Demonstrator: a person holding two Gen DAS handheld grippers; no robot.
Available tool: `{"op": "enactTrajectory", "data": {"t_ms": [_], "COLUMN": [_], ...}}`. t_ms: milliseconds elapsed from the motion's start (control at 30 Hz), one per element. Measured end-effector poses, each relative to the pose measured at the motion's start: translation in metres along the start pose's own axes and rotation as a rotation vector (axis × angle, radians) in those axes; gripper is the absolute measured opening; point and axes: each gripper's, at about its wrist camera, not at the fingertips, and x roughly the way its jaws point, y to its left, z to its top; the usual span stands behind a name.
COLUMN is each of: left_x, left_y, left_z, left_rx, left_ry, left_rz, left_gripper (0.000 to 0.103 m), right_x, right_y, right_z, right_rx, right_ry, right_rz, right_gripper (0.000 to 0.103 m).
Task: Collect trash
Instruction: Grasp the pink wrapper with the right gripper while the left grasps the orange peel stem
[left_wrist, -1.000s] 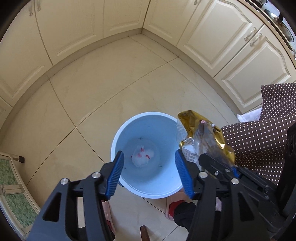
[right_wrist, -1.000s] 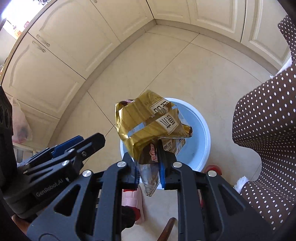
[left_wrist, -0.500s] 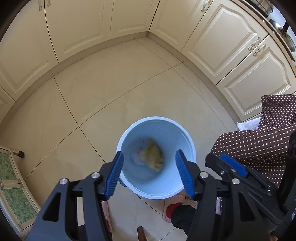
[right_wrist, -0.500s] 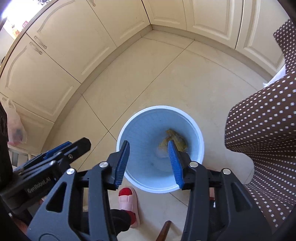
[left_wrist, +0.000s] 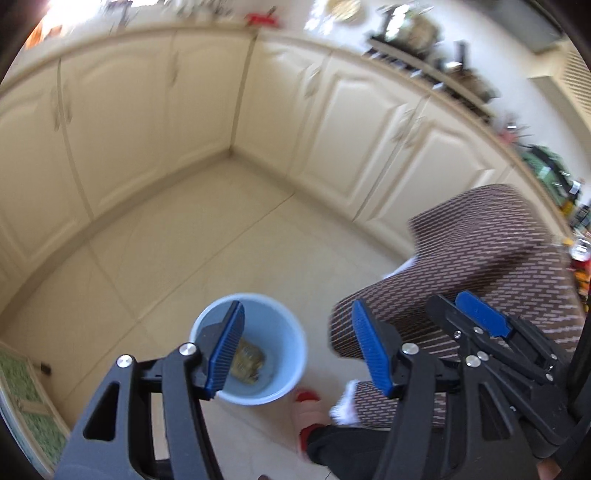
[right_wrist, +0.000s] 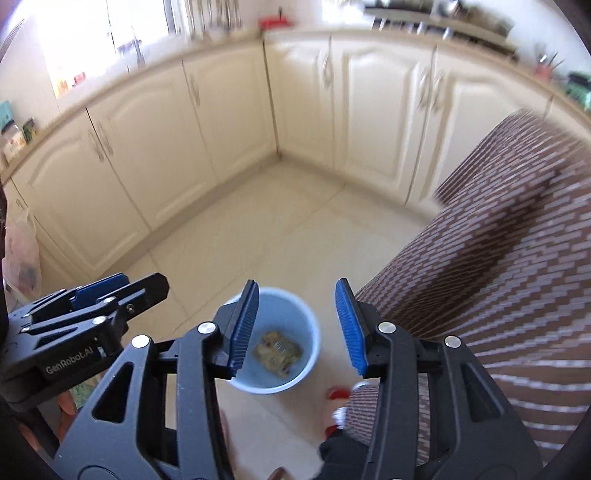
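Observation:
A light blue bin (left_wrist: 291, 354) stands on the tiled floor, and it also shows in the right wrist view (right_wrist: 310, 339). A crumpled gold wrapper (left_wrist: 249, 360) lies at its bottom, also visible in the right wrist view (right_wrist: 279, 350). My left gripper (left_wrist: 297, 347) is open and empty, high above the bin. My right gripper (right_wrist: 295, 325) is open and empty, also above the bin. Each gripper shows at the edge of the other's view.
A table under a brown polka-dot cloth (left_wrist: 480, 266) stands right of the bin, and it also shows in the right wrist view (right_wrist: 498, 258). Cream cabinets (left_wrist: 147, 122) line the corner behind. A person's foot in a pink and red slipper (left_wrist: 306, 398) is near the bin.
The gold wrapper dropped from my right gripper into the bin. Both grippers then rose and tilted up, so the bin looks smaller and the cabinets and counters came into view.

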Motion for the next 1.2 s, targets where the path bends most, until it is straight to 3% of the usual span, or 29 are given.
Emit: {"op": "enactTrajectory", "data": {"t_ms": [233, 500, 667, 800, 1100, 1167, 1200], "left_x": [-0.08, -0.106, -0.105, -0.086, -0.04, -0.03, -0.025], "left_y": [-0.115, -0.252, -0.321, -0.363, -0.406, -0.412, -0.415], "left_z": [0.006, -0.007, -0.014, -0.009, -0.001, 0.0, 0.0], "left_rx": [0.196, 0.414, 0.522, 0.59, 0.721, 0.73, 0.735], "left_ry": [-0.129, -0.112, -0.104, -0.074, 0.005, 0.036, 0.053], "left_rz": [-0.127, -0.33, -0.358, -0.334, -0.276, -0.285, -0.291], "left_gripper": [0.066, 0.066, 0.066, 0.066, 0.066, 0.066, 0.066], "right_x": [-0.145, -0.244, -0.248, -0.234, -0.187, -0.182, -0.18], "right_y": [-0.058, -0.159, -0.228, -0.27, -0.316, -0.32, -0.321], "right_z": [-0.003, -0.032, -0.045, -0.043, -0.02, -0.019, -0.019], "right_rx": [0.001, 0.118, 0.194, 0.234, 0.247, 0.255, 0.26], "right_ry": [-0.235, -0.315, -0.24, -0.16, -0.028, -0.007, 0.0], "right_rz": [-0.153, -0.325, -0.415, -0.412, -0.323, -0.292, -0.28], "right_gripper": [0.048, 0.05, 0.05, 0.05, 0.051, 0.037, 0.037]}}
